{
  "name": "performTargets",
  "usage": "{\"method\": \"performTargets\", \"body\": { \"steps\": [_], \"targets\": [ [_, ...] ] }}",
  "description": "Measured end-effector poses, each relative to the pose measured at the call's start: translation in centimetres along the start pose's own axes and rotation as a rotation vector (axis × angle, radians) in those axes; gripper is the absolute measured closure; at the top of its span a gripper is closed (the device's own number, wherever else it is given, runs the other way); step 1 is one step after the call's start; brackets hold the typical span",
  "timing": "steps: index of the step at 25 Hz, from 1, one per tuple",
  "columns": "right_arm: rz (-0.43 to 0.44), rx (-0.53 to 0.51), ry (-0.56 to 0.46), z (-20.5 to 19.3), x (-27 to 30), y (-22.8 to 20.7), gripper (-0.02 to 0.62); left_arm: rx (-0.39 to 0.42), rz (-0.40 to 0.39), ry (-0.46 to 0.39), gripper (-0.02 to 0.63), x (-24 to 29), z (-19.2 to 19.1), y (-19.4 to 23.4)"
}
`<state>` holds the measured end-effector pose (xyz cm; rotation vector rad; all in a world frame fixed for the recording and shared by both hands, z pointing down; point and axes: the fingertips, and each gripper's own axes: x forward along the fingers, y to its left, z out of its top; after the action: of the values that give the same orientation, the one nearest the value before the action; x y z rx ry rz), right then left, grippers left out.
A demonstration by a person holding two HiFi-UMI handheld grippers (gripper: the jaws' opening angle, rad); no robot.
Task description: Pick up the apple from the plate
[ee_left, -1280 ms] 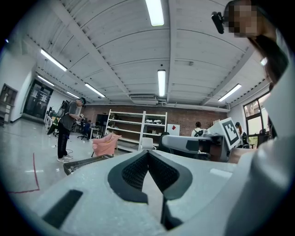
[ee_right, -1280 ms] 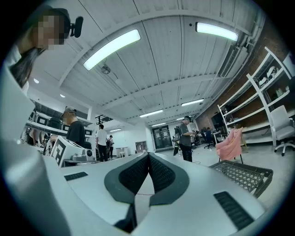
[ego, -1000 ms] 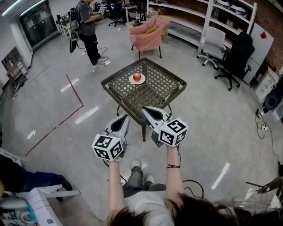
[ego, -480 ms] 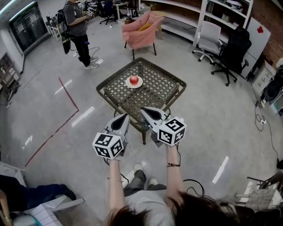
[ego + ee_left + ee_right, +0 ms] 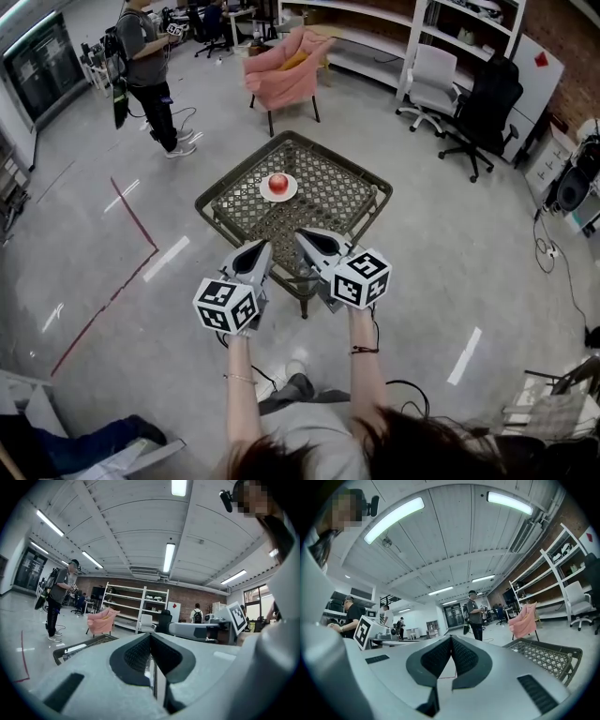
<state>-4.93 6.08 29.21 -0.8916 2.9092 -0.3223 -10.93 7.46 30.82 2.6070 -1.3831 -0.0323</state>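
Note:
A red apple (image 5: 277, 182) sits on a small white plate (image 5: 278, 192) on the far left part of a dark lattice-top table (image 5: 333, 192). My left gripper (image 5: 260, 246) and right gripper (image 5: 302, 234) are held side by side at the table's near corner, well short of the plate. Both point level toward the table. The left gripper (image 5: 150, 634) has its jaws shut with nothing between them. The right gripper (image 5: 451, 638) is shut and empty too. The apple shows in neither gripper view.
A pink armchair (image 5: 279, 60) stands beyond the table. A person (image 5: 145, 66) stands at the far left. Shelving (image 5: 412, 28) and office chairs (image 5: 478, 108) line the back right. A red floor line (image 5: 117, 281) runs at the left. Cables (image 5: 553, 267) lie at the right.
Both grippers and the head camera have advanced toward the table, which now lies closer under the gripper tips. The jaws stayed shut. The apple has not moved on its plate.

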Motion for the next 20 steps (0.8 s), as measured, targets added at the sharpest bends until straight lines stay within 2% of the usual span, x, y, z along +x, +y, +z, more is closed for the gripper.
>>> {"method": "performTargets", "body": {
  "steps": [11,20],
  "targets": [
    [-0.06,0.024,-0.032,-0.6,2.2,-2.6,0.586,0.021,-0.044,0.02,0.595,2.0,-0.4,3.1],
    [-0.076,0.016,0.01,-0.7,4.8,-4.1,0.586,0.007,-0.036,0.017,0.595,3.5,0.1,5.8]
  ]
}}
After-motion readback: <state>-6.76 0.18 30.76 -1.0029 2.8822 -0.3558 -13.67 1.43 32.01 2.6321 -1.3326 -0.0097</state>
